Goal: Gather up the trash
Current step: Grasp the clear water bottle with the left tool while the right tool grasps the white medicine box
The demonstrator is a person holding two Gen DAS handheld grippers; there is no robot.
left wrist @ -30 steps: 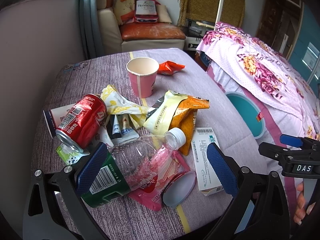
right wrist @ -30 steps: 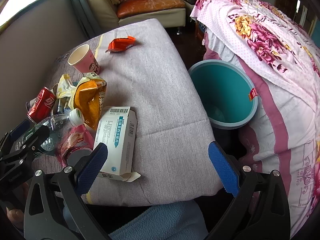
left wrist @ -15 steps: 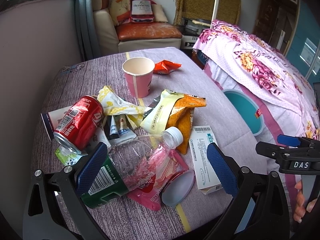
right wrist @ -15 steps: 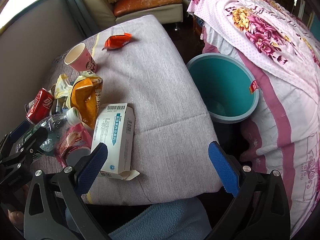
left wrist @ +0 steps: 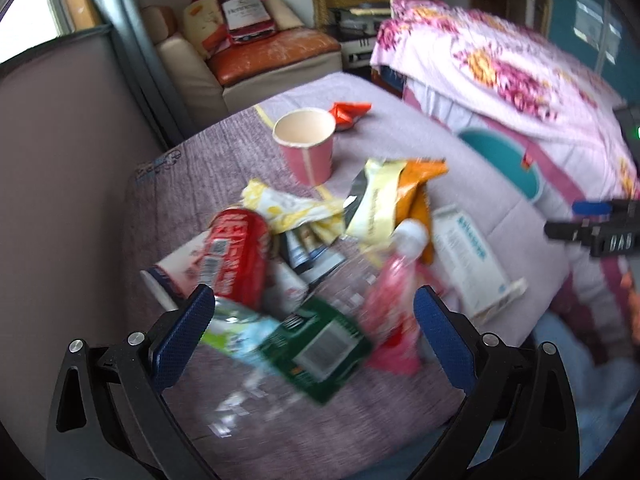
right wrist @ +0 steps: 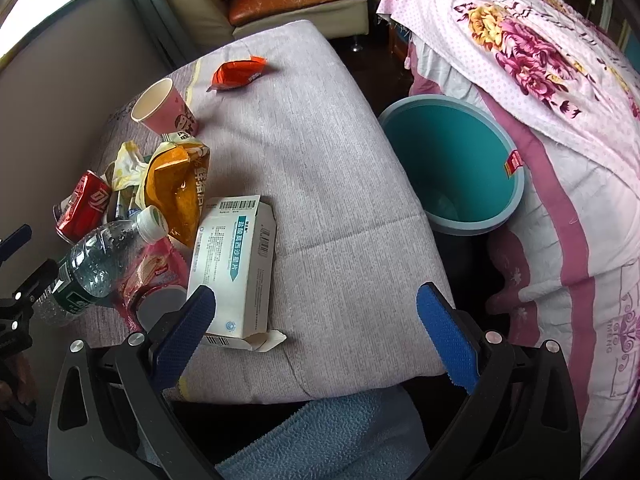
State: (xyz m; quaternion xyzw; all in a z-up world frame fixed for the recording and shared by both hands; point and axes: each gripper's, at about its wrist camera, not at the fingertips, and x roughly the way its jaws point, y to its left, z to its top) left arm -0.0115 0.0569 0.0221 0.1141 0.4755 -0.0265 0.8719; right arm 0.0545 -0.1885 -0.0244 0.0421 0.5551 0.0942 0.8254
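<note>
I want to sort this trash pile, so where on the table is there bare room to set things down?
The widest bare patch runs down the table on its right side, bordered by the orange wrapper, the medicine box and the edge nearest the teal bin. The left side is crowded: paper cup, chip bag, red can and plastic bottle overlap.

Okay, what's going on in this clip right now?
A person with two handheld claws is clearing litter off a table. The left claw is open around a plastic bottle in the pile; the right claw hangs open by a medicine box. Nothing is gripped. The teal bin looks nearly empty.
</note>
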